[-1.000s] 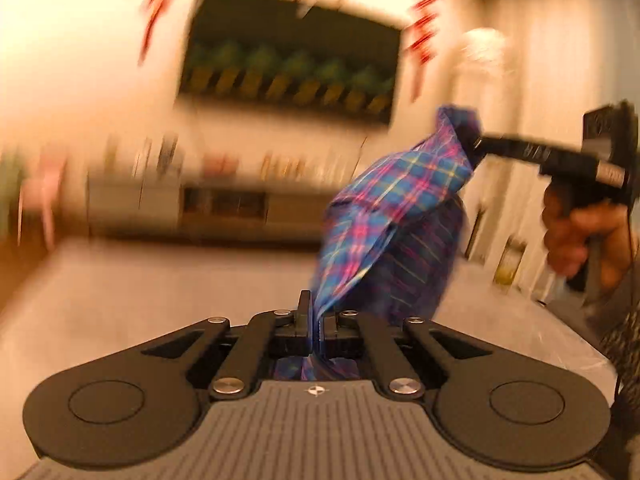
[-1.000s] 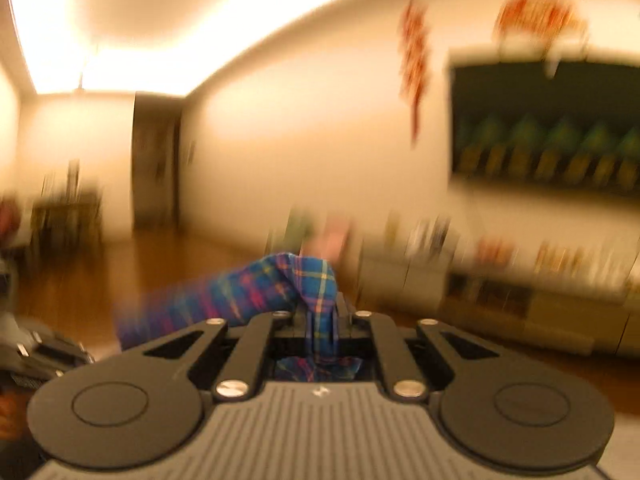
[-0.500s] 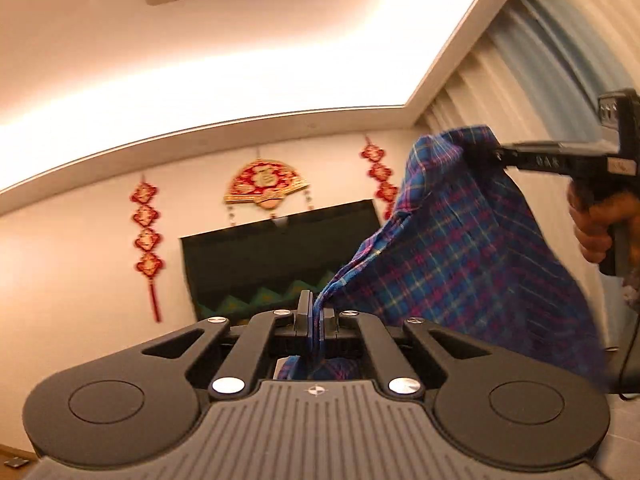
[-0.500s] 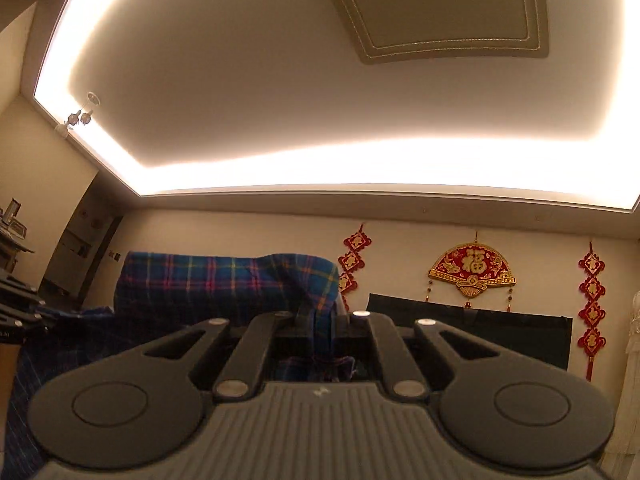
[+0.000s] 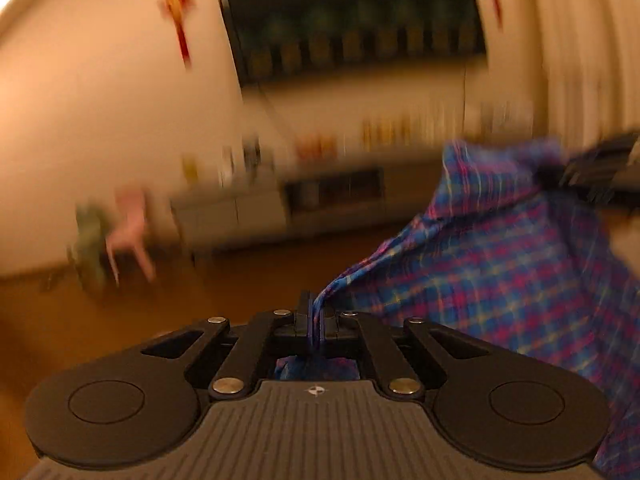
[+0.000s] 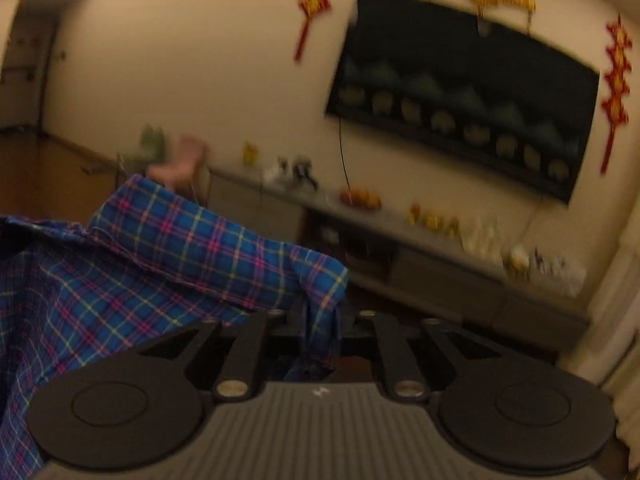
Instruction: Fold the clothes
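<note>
The left gripper [image 5: 314, 322] is seen at the lower centre of the left wrist view, levelled toward the far wall, with its jaws pressed together on a thin edge of the plaid shirt [image 5: 500, 264]. From that pinch the cloth is drawn up and to the right, where it fills the right side of the frame and hangs off the lower right corner. At the upper right of that frame, the other corner of the shirt is held by the right gripper [image 5: 560, 172], seen from the side and blurred; its jaws are closed on a bunched fold. The shirt is thus carried in the air between the two grippers, and no surface under it can be made out.

In the right wrist view, the right gripper [image 6: 320, 320] is seen at the lower centre, tilted slightly so that the room slopes down to the right. Its jaws are closed on a gathered fold of the plaid shirt [image 6: 160, 264], which spreads across the left half of the frame and off its left edge. The fabric is blue, crossed with pink and yellow lines, and is creased along a seam near the left edge.

A dark television [image 6: 460, 92] is mounted on the wall at the upper right, with red hanging ornaments [image 6: 316, 0] beside it and a long low cabinet [image 6: 400, 240] beneath.
</note>
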